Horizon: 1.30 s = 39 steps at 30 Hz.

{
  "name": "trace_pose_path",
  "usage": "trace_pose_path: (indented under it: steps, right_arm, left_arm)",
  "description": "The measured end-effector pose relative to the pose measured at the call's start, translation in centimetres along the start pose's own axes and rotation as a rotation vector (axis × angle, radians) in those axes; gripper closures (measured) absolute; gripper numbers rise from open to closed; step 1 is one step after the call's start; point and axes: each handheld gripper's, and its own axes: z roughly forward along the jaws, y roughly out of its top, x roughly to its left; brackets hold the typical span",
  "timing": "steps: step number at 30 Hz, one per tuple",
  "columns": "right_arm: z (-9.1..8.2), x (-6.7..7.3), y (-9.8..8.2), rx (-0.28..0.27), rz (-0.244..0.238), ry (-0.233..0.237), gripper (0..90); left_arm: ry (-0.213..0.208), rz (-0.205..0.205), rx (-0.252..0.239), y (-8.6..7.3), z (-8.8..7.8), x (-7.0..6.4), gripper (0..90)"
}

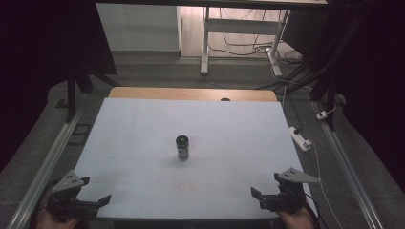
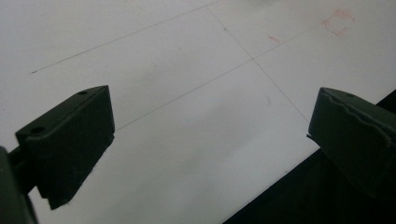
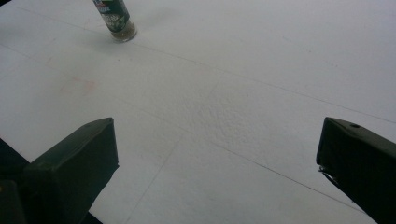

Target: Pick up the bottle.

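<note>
- The left gripper [image 1: 98,202] at lower left and the right gripper [image 1: 258,195] at lower right both gape wide, holding nothing.
- The small jar [image 1: 182,147] stands upright mid-frame on the white table [image 1: 143,133]; a level approach straddling its body should avoid tipping it.

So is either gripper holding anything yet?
Nothing held: left gripper and right gripper are both open and empty; the bottle stands untouched mid-table.

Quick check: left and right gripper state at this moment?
Left gripper: open, fingers wide apart, holding nothing.
Right gripper: open, holding nothing; the small jar stands untouched mid-table.
</note>
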Motion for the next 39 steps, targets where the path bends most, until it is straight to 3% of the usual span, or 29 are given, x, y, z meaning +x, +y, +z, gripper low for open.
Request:
trace_pose_path:
  steps: [29,35,39]
  right_arm:
    - [0.1,0.2,0.0,0.016,-0.022,-0.001,0.0]
    - [0.1,0.2,0.0,0.017,-0.018,0.001,0.0]
    - [0.1,0.2,0.0,0.019,-0.02,0.002,0.0]
  left_arm:
    - [0.004,0.004,0.011,0.2,0.1,-0.1,1.2]
    - [-0.029,0.034,-0.009,1.0,0.2,-0.5,1.2]
    - [-0.077,0.055,-0.02,1.5,0.6,-0.5,1.3]
